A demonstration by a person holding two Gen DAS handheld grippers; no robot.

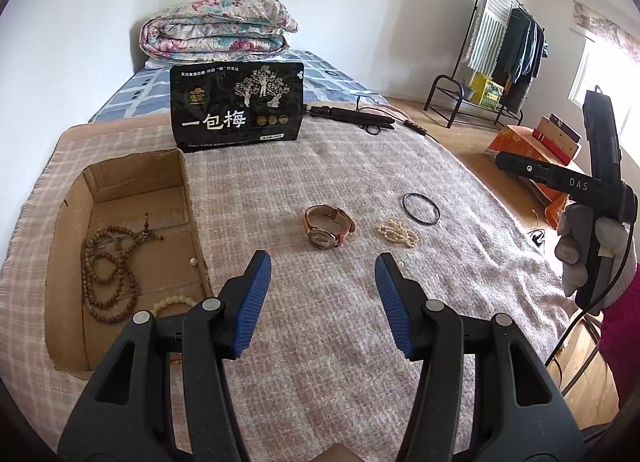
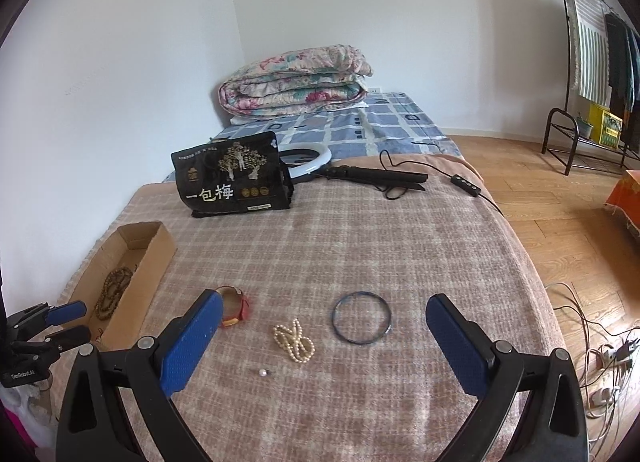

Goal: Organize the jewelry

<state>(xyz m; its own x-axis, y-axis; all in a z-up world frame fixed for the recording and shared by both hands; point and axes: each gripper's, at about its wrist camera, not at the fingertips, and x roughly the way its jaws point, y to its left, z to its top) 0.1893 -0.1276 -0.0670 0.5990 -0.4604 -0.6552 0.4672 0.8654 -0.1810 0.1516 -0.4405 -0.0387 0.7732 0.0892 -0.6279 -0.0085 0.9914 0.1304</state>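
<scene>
Both my grippers hang empty over the plaid blanket (image 2: 360, 246): left gripper (image 1: 323, 274) jaws spread with nothing between them, right gripper (image 2: 324, 326) jaws spread wider, also bare. The cardboard box (image 1: 182, 182) at the blanket's left edge already holds the brown bead strand (image 1: 106, 270) and a pale bead bracelet (image 1: 176, 302). Left out: watch (image 1: 328, 226), dark bangle (image 2: 362, 317), pearl strand (image 2: 295, 340), and a loose pearl (image 2: 263, 373). Risks, I'd say: the watch may roll out of a wide pinch; the thin bangle lies flat, so my pads could slide over it; the pearl strand may dangle and snag the box wall; the tiny pearl could sink into the fuzzy pile or be flicked off. Readable: black snack bag (image 1: 238, 106) says "一包梅"; the right gripper's body says "DAS".
</scene>
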